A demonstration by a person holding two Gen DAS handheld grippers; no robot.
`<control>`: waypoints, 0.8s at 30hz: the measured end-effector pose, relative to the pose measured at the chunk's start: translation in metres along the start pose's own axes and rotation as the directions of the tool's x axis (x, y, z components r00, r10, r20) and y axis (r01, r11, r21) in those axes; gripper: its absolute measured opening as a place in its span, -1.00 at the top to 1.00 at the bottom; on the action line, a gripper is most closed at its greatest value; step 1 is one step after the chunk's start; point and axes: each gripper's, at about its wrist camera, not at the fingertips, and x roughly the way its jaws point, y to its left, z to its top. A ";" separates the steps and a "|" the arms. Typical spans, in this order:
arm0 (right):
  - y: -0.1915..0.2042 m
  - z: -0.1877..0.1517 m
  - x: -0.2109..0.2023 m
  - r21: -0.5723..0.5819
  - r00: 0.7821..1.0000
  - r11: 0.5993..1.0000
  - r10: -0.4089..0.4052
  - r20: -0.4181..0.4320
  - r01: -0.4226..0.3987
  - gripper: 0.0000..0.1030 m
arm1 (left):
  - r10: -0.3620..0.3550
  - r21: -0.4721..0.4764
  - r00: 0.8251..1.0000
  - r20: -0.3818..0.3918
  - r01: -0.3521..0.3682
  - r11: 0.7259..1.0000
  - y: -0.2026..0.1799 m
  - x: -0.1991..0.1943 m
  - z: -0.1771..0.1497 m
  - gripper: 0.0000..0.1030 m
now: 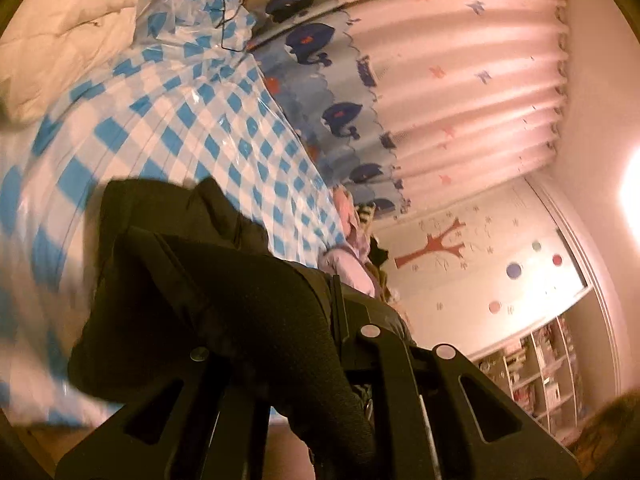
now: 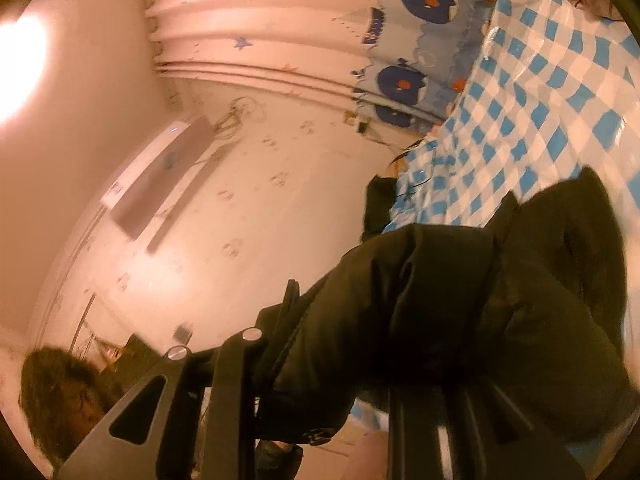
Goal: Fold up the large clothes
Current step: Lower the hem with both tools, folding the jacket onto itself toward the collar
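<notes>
A: What's the surface here?

B: A bed under a glossy blue-and-white checked cover [image 1: 192, 120], with a cream quilt [image 1: 68, 36] bunched at its far end. Behind it hangs a pink pleated curtain [image 1: 460, 92] with a blue band of whale figures along its hem. The left wrist view also shows a wall with a red tree decal [image 1: 440, 246] and open shelves [image 1: 536, 364]; the right wrist view shows an air conditioner [image 2: 160, 172] high on the wall.

A: And the garment?

B: A dark padded jacket [image 2: 460, 300], lifted off the cover and stretched between the two tools. The left gripper [image 1: 320, 308] is pinched tight on its fabric; the right gripper [image 2: 344, 320] is clamped on a thicker fold, jaws only narrowly apart.

A: Anything hard to read?

B: The jacket drapes over both sets of fingers, so the tips are buried. The near cover is smeared with blur. A heap of pale clothes [image 1: 352, 252] lies at the bed's edge, possibly several pieces. A person's dark hair [image 2: 60, 392] shows at the right view's lower left corner
</notes>
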 end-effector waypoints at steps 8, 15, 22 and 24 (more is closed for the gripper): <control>-0.052 0.064 0.048 0.058 0.992 0.990 -0.126 -0.001 0.126 0.55 | 0.049 -0.069 0.999 0.011 -0.048 0.996 0.037 0.070 0.067 0.89; -0.099 0.100 0.075 0.109 0.975 0.970 -0.220 -0.008 0.219 0.55 | 0.090 -0.096 0.996 0.022 -0.087 0.992 0.064 0.112 0.096 0.89; -0.154 0.122 0.096 0.151 0.949 0.937 -0.316 -0.025 0.316 0.55 | 0.159 -0.137 0.987 0.037 -0.152 0.979 0.102 0.155 0.119 0.89; -0.175 0.125 0.101 0.169 0.938 0.922 -0.346 -0.035 0.347 0.55 | 0.187 -0.168 0.982 0.035 -0.179 0.970 0.121 0.168 0.122 0.87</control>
